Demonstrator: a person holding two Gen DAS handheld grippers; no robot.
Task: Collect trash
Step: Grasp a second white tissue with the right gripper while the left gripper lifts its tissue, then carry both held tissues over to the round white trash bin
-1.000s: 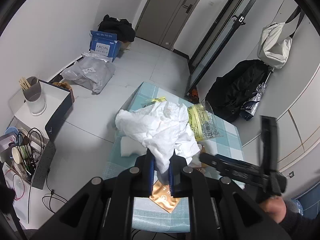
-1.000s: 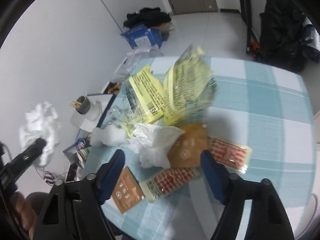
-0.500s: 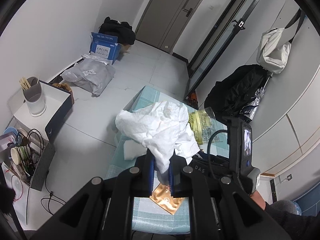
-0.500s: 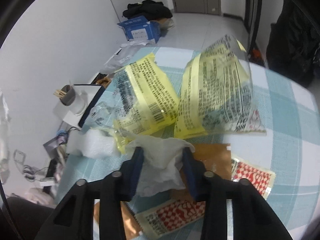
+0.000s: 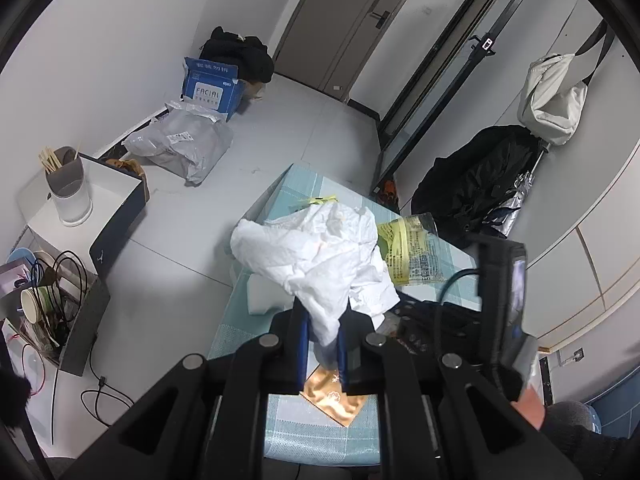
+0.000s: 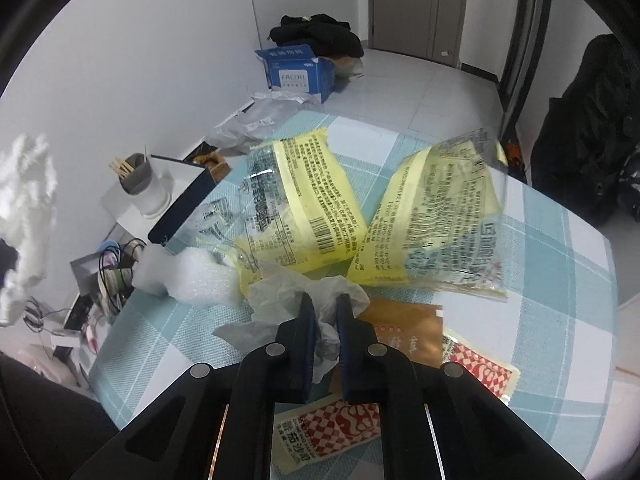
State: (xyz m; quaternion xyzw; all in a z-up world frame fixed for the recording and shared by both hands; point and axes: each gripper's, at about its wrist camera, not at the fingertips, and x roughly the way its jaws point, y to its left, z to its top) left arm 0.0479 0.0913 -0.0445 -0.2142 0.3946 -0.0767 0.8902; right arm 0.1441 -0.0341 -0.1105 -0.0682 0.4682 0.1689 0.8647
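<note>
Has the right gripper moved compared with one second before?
Yes. The right gripper advanced over the table toward the yellow wrappers, from above the red-checked packets, and is closed on the crumpled white tissue.

From my feed the right gripper [image 6: 325, 312] hides most of the brown packet [image 6: 404, 320], the red-checked sachet [image 6: 332, 428] is cut by its fingers, the held tissue wad [image 6: 24, 200] is blurred far left, and yellow wrapper [image 6: 444, 216] print is too smeared to read.
</note>
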